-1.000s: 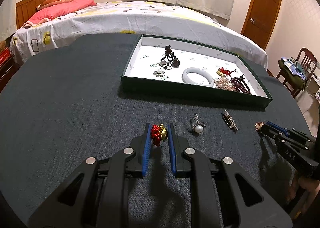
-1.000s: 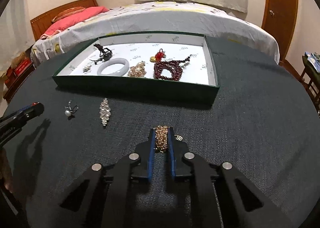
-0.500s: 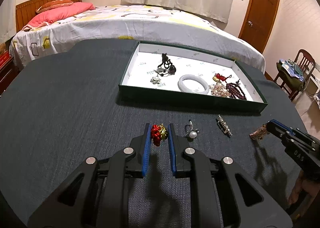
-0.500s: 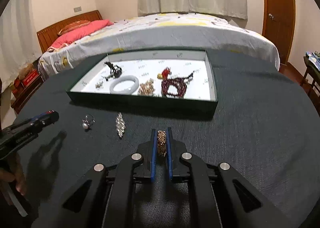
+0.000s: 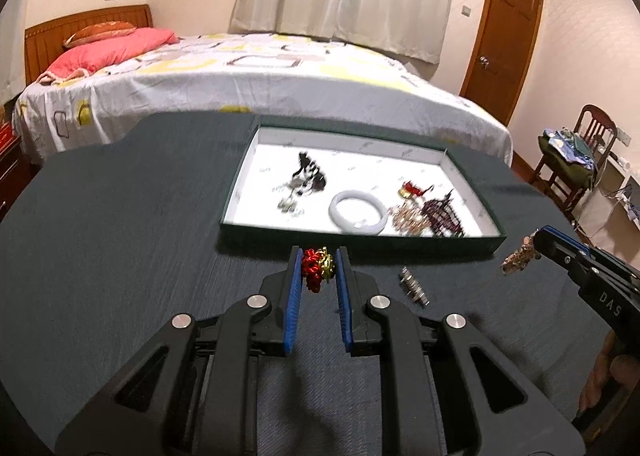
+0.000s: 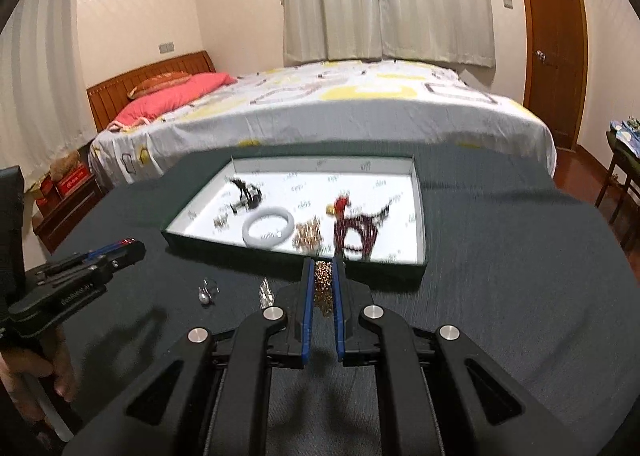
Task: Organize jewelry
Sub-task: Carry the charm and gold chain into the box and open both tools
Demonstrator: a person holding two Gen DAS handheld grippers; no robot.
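Left tongs (image 5: 318, 270) pinch red-gold ornament (image 5: 317, 267) before tray (image 5: 360, 246).

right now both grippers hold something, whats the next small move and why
Probably carry both forward over the tray and let go there: the left gripper is shut on a red ornament, the right gripper on a gold chain, both short of it.
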